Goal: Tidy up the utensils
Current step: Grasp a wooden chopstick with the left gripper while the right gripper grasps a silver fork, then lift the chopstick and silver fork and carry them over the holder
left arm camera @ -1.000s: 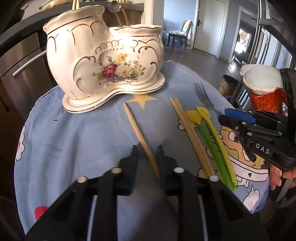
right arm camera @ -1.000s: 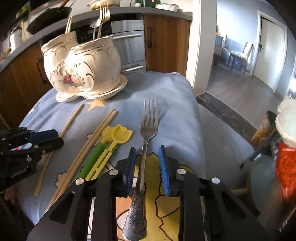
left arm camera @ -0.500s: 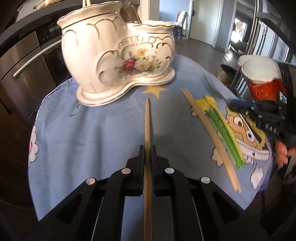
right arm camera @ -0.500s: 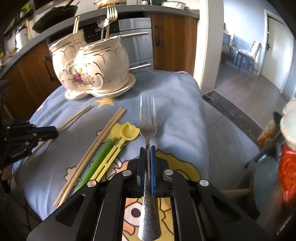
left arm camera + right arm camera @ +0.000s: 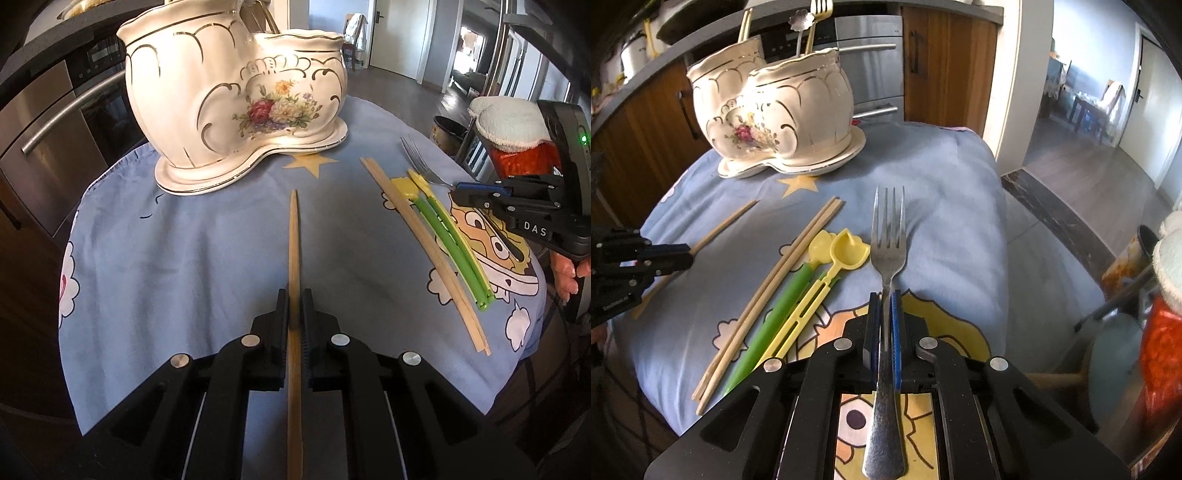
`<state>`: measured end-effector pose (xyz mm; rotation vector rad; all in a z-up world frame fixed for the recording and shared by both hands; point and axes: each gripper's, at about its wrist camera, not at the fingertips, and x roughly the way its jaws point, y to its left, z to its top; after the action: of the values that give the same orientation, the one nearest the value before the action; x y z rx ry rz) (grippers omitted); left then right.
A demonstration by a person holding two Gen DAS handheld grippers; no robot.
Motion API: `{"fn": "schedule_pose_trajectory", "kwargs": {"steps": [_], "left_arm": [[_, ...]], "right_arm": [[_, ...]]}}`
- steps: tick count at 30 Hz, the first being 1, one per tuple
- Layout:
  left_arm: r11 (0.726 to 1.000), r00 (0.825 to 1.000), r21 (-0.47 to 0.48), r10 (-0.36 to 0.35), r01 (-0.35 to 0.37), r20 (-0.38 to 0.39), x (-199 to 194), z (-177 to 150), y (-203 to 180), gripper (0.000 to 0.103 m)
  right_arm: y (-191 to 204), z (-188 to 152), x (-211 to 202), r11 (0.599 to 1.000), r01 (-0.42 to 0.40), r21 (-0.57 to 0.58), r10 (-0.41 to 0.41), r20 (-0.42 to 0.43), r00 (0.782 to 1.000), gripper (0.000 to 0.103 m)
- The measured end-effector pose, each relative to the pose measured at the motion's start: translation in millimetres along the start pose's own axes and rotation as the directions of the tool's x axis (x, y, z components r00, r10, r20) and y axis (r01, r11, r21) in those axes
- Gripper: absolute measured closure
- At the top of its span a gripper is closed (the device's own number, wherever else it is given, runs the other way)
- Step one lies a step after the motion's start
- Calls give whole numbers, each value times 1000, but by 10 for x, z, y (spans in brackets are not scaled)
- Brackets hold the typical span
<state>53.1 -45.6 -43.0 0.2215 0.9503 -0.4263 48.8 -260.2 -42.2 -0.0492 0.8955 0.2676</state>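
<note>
My left gripper (image 5: 294,295) is shut on a single wooden chopstick (image 5: 294,240), which points toward the white floral ceramic utensil holder (image 5: 236,96). My right gripper (image 5: 885,299) is shut on a metal fork (image 5: 888,236), tines forward, held just above the cloth. The holder (image 5: 775,114) has two compartments; a chopstick sticks out of the left one, a gold fork and a spoon out of the right. A pair of chopsticks (image 5: 775,280), a green-handled yellow utensil (image 5: 790,299) and a yellow plastic spoon (image 5: 846,254) lie on the blue cloth between the grippers.
The blue cartoon-print cloth (image 5: 184,251) covers a small round table. Steel oven fronts and wooden cabinets (image 5: 942,66) stand behind. A red jar with a white cloth lid (image 5: 517,147) sits off the table's right edge. An open floor and doorway lie to the right.
Both grippers closed from open: the left onto the single chopstick, the right onto the fork. Both have since lifted slightly and the left moved nearer the holder.
</note>
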Motion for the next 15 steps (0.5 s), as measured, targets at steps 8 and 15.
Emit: {"fn": "schedule_pose_trajectory", "kwargs": {"steps": [8, 15], "left_arm": [[1000, 999, 5, -16, 16, 30, -47, 10, 41, 97], [1000, 994, 25, -11, 8, 111, -333, 60, 89, 97]], "right_arm": [[40, 10, -140, 1000, -16, -9, 16, 77, 997, 97], [98, 142, -452, 999, -36, -14, 38, 203, 978, 97]]}}
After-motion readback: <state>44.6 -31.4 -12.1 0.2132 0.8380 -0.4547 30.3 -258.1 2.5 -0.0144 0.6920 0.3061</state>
